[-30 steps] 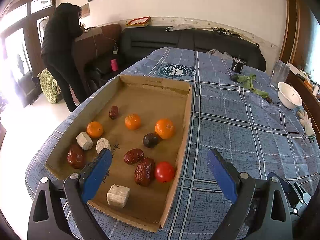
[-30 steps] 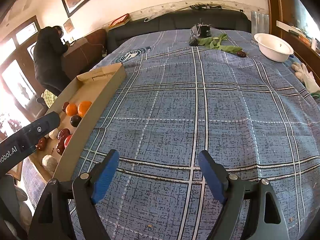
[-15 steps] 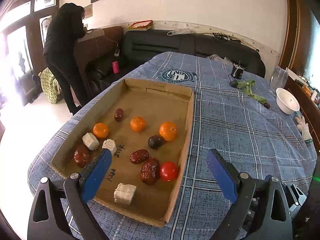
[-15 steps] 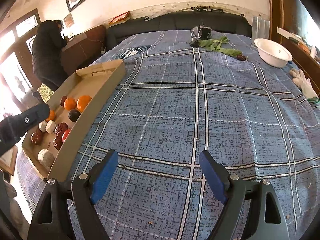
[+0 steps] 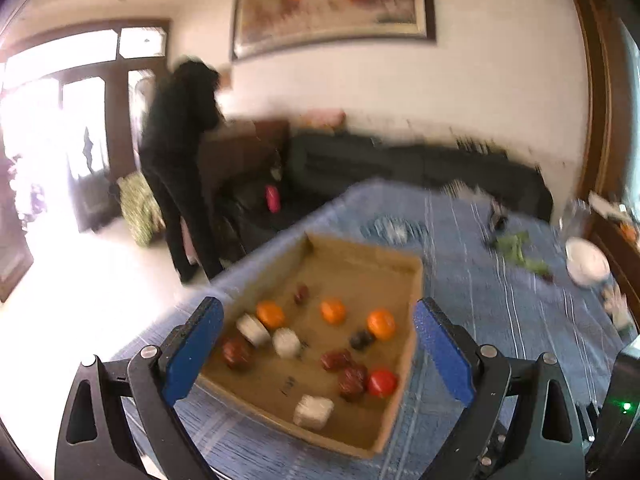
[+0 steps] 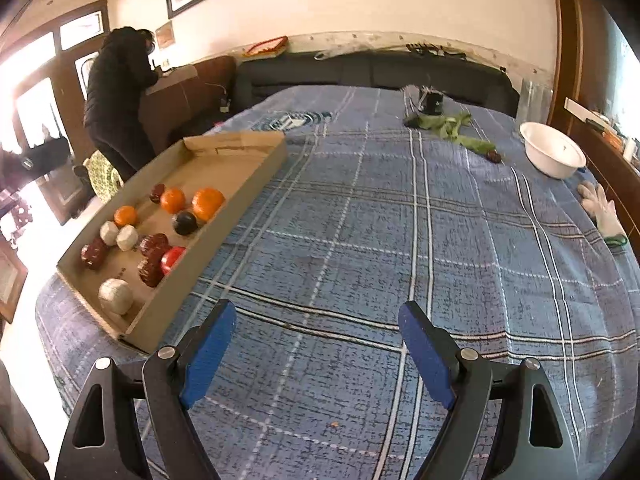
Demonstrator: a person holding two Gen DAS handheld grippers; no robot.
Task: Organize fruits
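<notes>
A shallow cardboard tray [image 5: 404, 396] [image 6: 240, 196] lies on a blue plaid cloth [image 6: 360, 232]. It holds three oranges [image 5: 381, 323] [image 6: 208, 202], a red tomato [image 5: 382, 382] [image 6: 172, 259], several dark red dates [image 5: 352, 376] [image 6: 154, 245], a dark plum [image 5: 362, 339] [image 6: 185, 222] and pale lumps [image 5: 313, 411] [image 6: 115, 295]. My left gripper [image 5: 316, 344] hangs open above the tray's near end, with nothing between its fingers; that view is blurred. My right gripper [image 6: 316, 350] stands open over bare cloth, right of the tray.
A white bowl [image 6: 554, 154] sits at the far right, with green leaves [image 6: 452, 128], a small dark cup [image 6: 432, 102] and a pale glove [image 6: 604, 208] nearby. A person in black [image 6: 116, 92] stands beyond the table's left corner by a dark sofa [image 6: 360, 70].
The left gripper has risen and tipped up, so the tray sits lower and smaller and more of the room shows. The right gripper has drawn back a little; more of the tray shows.
</notes>
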